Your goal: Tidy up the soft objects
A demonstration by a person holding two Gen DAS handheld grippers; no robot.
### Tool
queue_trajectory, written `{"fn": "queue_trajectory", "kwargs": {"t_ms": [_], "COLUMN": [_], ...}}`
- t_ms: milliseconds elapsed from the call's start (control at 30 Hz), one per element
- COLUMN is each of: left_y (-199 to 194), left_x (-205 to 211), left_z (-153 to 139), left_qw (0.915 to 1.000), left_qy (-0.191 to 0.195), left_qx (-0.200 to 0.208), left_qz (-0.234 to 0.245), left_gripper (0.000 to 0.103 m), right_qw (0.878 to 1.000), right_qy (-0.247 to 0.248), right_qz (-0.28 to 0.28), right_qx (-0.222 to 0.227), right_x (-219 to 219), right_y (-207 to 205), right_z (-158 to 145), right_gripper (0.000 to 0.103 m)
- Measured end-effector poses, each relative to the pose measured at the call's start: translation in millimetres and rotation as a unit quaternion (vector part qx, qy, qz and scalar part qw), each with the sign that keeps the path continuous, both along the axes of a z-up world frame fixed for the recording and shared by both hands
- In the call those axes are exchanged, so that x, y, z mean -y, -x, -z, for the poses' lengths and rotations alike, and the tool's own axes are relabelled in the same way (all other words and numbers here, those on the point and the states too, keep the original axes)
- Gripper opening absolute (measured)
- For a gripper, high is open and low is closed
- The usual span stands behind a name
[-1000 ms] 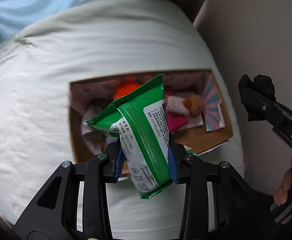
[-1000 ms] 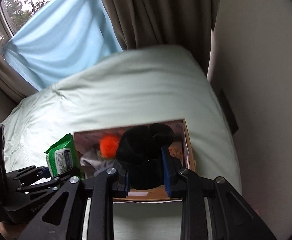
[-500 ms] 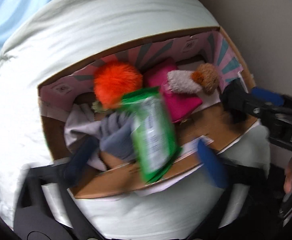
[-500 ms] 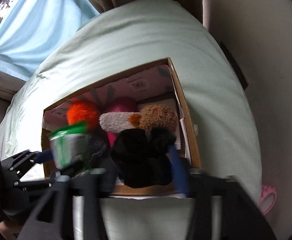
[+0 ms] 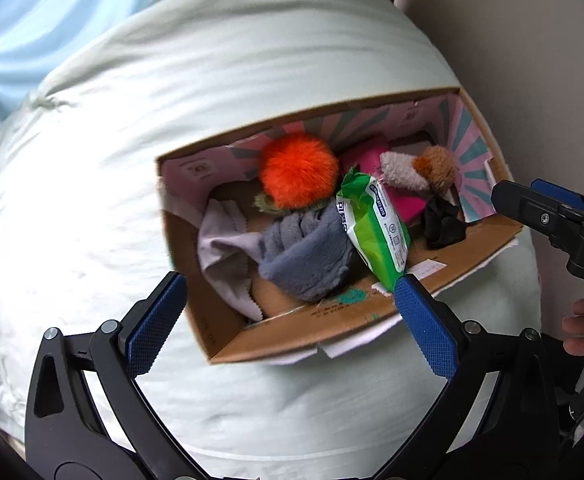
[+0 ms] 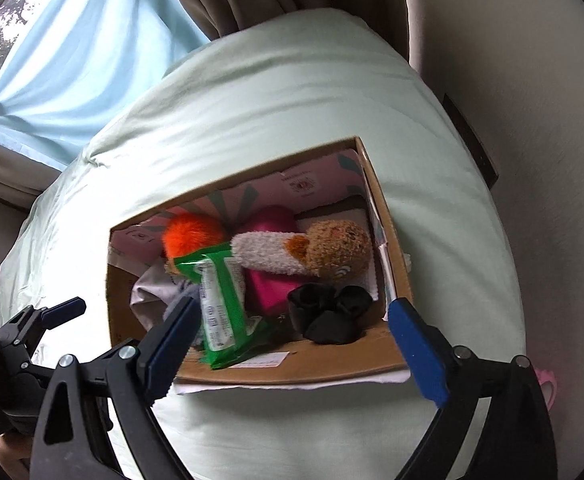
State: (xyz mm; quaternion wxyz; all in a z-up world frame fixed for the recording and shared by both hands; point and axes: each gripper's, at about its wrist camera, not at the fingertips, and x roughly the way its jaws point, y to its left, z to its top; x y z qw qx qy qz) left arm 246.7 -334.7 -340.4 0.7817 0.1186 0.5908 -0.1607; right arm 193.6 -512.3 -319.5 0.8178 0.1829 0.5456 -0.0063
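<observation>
An open cardboard box [image 5: 292, 336] [image 6: 275, 372] sits on the bed. The green wipes pack [image 5: 376, 224] [image 6: 219, 312] lies in it, leaning on a grey plush [image 5: 308, 256]. The black cloth [image 5: 444, 224] [image 6: 332, 312] lies in the box's near right corner. My left gripper [image 5: 287, 286] hangs wide open above the box's front wall, holding nothing. My right gripper [image 6: 294, 306] is over the black cloth with its jaws opening, and the pads are clear of the cloth.
Also in the box are an orange pompom [image 5: 298, 172], a white and brown plush toy [image 6: 304, 256], a pink item [image 6: 271, 284] and a pale cloth [image 5: 223, 248]. Pale green bedding [image 6: 275, 92] surrounds the box. A wall [image 6: 540, 160] runs along the right, with curtains behind.
Both grippers came down over the box and opened. The wipes pack left the left gripper and the black cloth left the right; both now lie in the box.
</observation>
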Motion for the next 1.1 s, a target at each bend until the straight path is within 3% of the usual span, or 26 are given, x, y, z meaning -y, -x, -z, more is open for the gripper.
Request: {"fn": "queue_trajectory", "kwargs": {"t_ms": [200, 400, 600, 767, 967, 1100], "left_y": [17.5, 47.9, 91.0, 135.9, 175.7, 198.3], "left_x": [-28.4, -83.3, -153.5, -210.5, -262.4, -279.8], "left_z": [-51.4, -131.2, -211.7, -269.4, -303.3, -311.2], "left_qw": [0.9991, 0.9924, 0.9767, 0.9546, 0.9382, 0.9261], "left_qy": [0.022, 0.054, 0.088, 0.1, 0.112, 0.114], "left_qx": [0.033, 0.099, 0.176, 0.258, 0.299, 0.33], "left_qz": [-0.016, -0.05, -0.085, -0.112, -0.134, -0.143], "left_gripper": [0.103, 0.103, 0.103, 0.103, 0.103, 0.103], "right_qw": [0.999, 0.993, 0.981, 0.97, 0.96, 0.956], "right_qy": [0.023, 0.081, 0.105, 0.112, 0.109, 0.119], "right_qz": [-0.014, -0.058, -0.059, -0.061, -0.061, -0.055], "right_qx": [0.028, 0.069, 0.153, 0.208, 0.25, 0.264], "right_x": [-21.7, -66.1, -118.8, -168.5, -212.9, -229.0], "right_y": [12.4, 35.5, 78.9, 115.0, 146.1, 161.4], "right_z": [-50.7, -126.6, -206.2, -256.2, -283.5, -289.9], "right_gripper": [0.093, 0.093, 0.093, 0.093, 0.093, 0.093]}}
